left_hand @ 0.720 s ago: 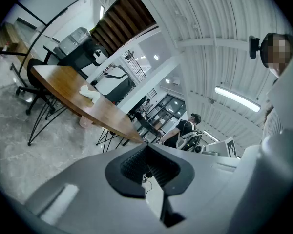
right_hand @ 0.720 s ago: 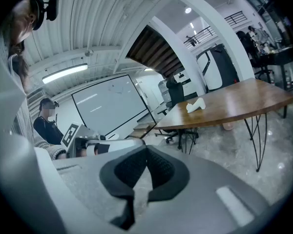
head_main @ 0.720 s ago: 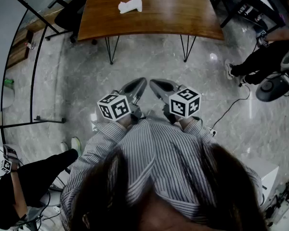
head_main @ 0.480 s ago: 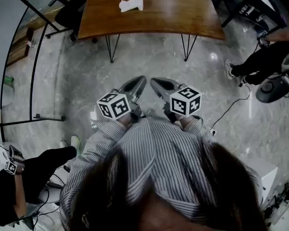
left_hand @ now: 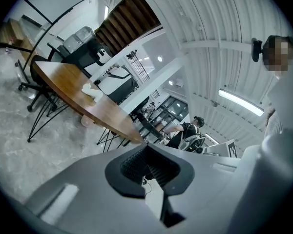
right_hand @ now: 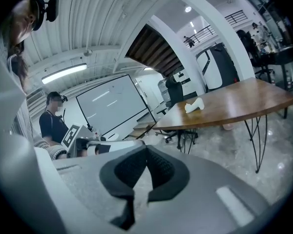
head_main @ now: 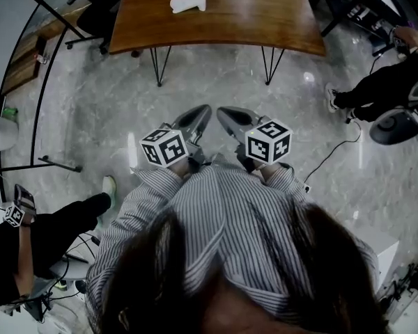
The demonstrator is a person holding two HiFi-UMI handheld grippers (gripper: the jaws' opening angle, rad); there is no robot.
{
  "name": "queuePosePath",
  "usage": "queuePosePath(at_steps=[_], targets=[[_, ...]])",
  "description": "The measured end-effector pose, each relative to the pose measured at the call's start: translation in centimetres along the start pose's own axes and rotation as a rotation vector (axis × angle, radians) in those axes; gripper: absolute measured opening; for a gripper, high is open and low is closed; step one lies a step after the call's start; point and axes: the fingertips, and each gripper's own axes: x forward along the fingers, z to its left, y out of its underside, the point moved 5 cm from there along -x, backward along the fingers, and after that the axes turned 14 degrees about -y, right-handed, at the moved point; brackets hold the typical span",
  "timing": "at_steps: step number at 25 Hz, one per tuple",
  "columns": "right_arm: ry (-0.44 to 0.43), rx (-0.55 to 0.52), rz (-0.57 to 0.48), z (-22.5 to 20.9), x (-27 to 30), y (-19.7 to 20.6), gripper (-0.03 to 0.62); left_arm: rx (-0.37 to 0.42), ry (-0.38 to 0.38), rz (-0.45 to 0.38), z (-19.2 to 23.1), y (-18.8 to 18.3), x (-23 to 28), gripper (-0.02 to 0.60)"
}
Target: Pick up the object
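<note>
A white object (head_main: 188, 2) lies on the wooden table (head_main: 265, 19) across the marble floor, far from both grippers. The left gripper view shows it small on the table top (left_hand: 91, 92), and so does the right gripper view (right_hand: 194, 106). My left gripper (head_main: 202, 110) and right gripper (head_main: 221, 111) are held side by side in front of my striped shirt, tips close together and pointing towards the table. Both are shut with nothing between the pads, as the left gripper (left_hand: 147, 149) and right gripper (right_hand: 146, 151) show in their own views.
The table stands on thin black hairpin legs (head_main: 267, 67). An office chair (head_main: 94, 21) sits at its left end. One person sits at the right (head_main: 383, 82) and another at the lower left (head_main: 35, 245). A black rail (head_main: 28, 117) curves along the left, and a cable (head_main: 334, 155) lies on the floor.
The grippers and table sit slightly higher in the head view. The person at the lower left has shifted a leg. Both grippers stay shut and side by side.
</note>
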Motion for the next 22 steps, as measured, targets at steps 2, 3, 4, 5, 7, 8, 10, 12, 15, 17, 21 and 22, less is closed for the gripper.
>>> queuePosePath(at_steps=[2,3,4,5,7,8,10,12,15,17,21,22], targets=[[-0.001,0.005,-0.009,-0.3,-0.2,-0.1,0.002,-0.012,0.005,-0.006,-0.1,0.1,0.4,0.005],[-0.004,0.009,-0.019,-0.6,-0.5,-0.3,0.002,-0.018,0.007,-0.009,-0.2,0.1,0.7,0.005],[-0.008,0.015,-0.033,-0.9,-0.9,-0.7,0.002,-0.024,0.006,-0.009,-0.3,0.1,1.1,0.005],[-0.013,0.021,-0.048,-1.4,-1.3,-1.1,0.002,-0.029,0.005,-0.005,-0.4,0.0,1.7,0.005],[-0.020,0.028,-0.073,-2.4,-2.0,-1.9,0.002,-0.030,0.016,0.004,-0.9,-0.3,2.7,0.006],[-0.020,0.027,-0.081,-2.9,-2.2,-2.3,0.002,-0.030,0.028,0.004,-1.1,-0.4,3.2,0.006],[-0.018,0.022,-0.080,-3.7,-2.5,-2.6,0.002,-0.040,0.045,0.000,-1.3,-0.3,4.0,0.006],[-0.022,0.022,-0.064,-4.1,-2.7,-2.5,0.002,-0.069,0.041,0.005,-1.3,0.3,4.5,0.006],[-0.032,0.035,-0.049,-4.9,-2.6,-2.1,0.002,-0.104,0.033,0.014,-0.8,0.5,5.4,0.006],[-0.040,0.053,-0.046,-6.1,-2.4,-2.3,0.002,-0.114,0.025,0.011,-0.4,0.2,6.1,0.006],[-0.046,0.063,-0.071,-8.2,-1.2,-3.6,0.002,-0.073,0.000,0.010,0.9,-1.1,7.9,0.006],[-0.046,0.066,-0.080,-9.0,-0.6,-4.1,0.002,-0.059,-0.003,0.011,1.5,-1.7,8.5,0.006]])
